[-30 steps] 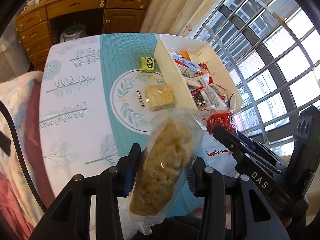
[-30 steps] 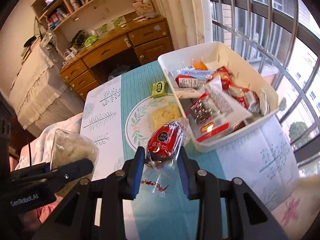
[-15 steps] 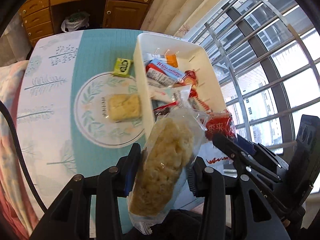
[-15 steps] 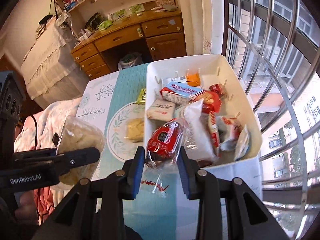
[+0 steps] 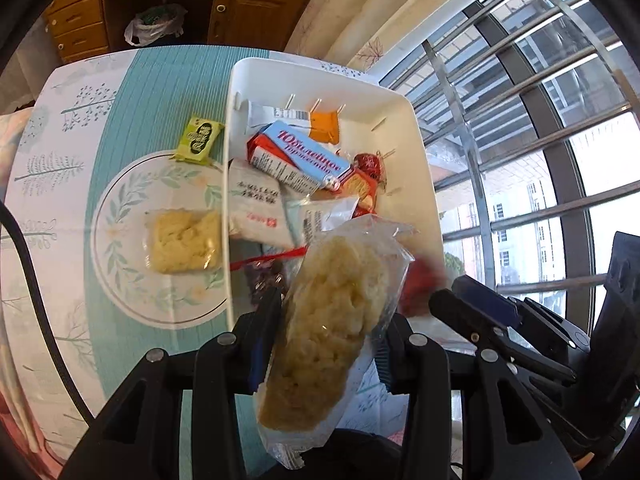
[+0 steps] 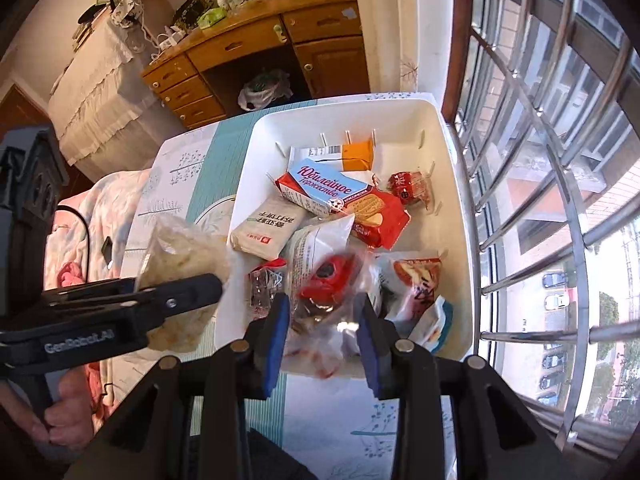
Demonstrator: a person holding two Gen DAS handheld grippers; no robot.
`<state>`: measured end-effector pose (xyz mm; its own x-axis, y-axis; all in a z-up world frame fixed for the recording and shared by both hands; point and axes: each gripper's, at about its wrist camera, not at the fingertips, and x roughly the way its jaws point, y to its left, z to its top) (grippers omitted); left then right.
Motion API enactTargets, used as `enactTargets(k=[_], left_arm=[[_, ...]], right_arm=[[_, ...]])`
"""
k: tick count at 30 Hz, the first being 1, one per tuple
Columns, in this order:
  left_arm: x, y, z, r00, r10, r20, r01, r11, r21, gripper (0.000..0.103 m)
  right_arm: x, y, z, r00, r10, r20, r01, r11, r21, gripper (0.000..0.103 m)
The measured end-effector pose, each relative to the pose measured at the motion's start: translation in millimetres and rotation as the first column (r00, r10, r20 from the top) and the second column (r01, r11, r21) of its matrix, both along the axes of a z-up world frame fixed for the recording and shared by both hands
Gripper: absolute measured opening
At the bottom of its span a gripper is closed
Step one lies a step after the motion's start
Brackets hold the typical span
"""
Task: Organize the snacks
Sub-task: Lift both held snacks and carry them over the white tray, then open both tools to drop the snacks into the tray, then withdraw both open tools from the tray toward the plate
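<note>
We held a clear-wrapped puffed rice cake (image 5: pixel 332 320) in the left gripper (image 5: pixel 328 332), its jaws pinching the packet across its middle so that it stood tilted, its top end over the near edge of the white plastic bin (image 5: pixel 424 152). In the right gripper (image 6: pixel 322 316) we had a red snack in a clear wrapper (image 6: pixel 330 280), the blue pads (image 6: pixel 276 332) pressed against the wrapper from both sides; it hung blurred above the near part of the bin. From the right wrist view the left gripper (image 6: pixel 176 300) and its rice cake (image 6: pixel 180 248) showed at the left, just beside the bin's (image 6: pixel 460 208) left wall.

Inside the bin lay a blue-and-red biscuit pack with Cyrillic lettering (image 5: pixel 304 156), a white packet with dark print (image 5: pixel 258 208) against the left wall, an orange packet (image 5: pixel 325 127) at the far end, a small red wrapped sweet (image 6: pixel 408 188) and several more wrappers heaped nearer us.

Outside the bin, on the teal and white patterned tablecloth (image 5: pixel 152 92), a second rice cake (image 5: pixel 184 240) lay flat inside the printed wreath circle, and a small green packet (image 5: pixel 199 140) lay beyond it, near the bin's left wall. A wooden desk with drawers (image 6: pixel 240 52) stood past the table, and a barred window (image 5: pixel 540 120) ran along the right.
</note>
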<state>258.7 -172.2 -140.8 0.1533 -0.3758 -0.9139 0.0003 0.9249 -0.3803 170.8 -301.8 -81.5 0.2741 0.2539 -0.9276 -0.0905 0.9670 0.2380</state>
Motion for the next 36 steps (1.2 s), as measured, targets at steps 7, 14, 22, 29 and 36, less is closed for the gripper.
enactTargets(k=[7,14,22,29,36], left_arm=[[16,-11,-4,0.999,0.045,0.001,-0.045,0.999,-0.011,0.041],[16,-7,7,0.997,0.060,0.043,-0.058,0.998,-0.036,0.071],[7,12,19,0.994,0.098,0.047,-0.097,0.995,-0.026,0.071],[-6,36,25,0.993,0.113,0.038,-0.112,0.994,-0.018,0.071],[-24,69,31,0.994,0.104,0.035,-0.103,0.995,-0.010,0.071]], right_arm=[[20,-9,3,0.998,0.058,-0.008,-0.059,0.998,-0.018,0.033],[25,-8,2,0.997,0.073,-0.039,-0.073,0.997,0.006,0.033],[28,-3,2,0.996,0.038,-0.077,-0.034,0.998,0.044,0.034],[26,8,0,0.991,-0.016,-0.136,0.025,0.998,0.065,0.034],[16,28,-3,0.980,-0.068,-0.185,0.084,0.993,0.081,0.038]])
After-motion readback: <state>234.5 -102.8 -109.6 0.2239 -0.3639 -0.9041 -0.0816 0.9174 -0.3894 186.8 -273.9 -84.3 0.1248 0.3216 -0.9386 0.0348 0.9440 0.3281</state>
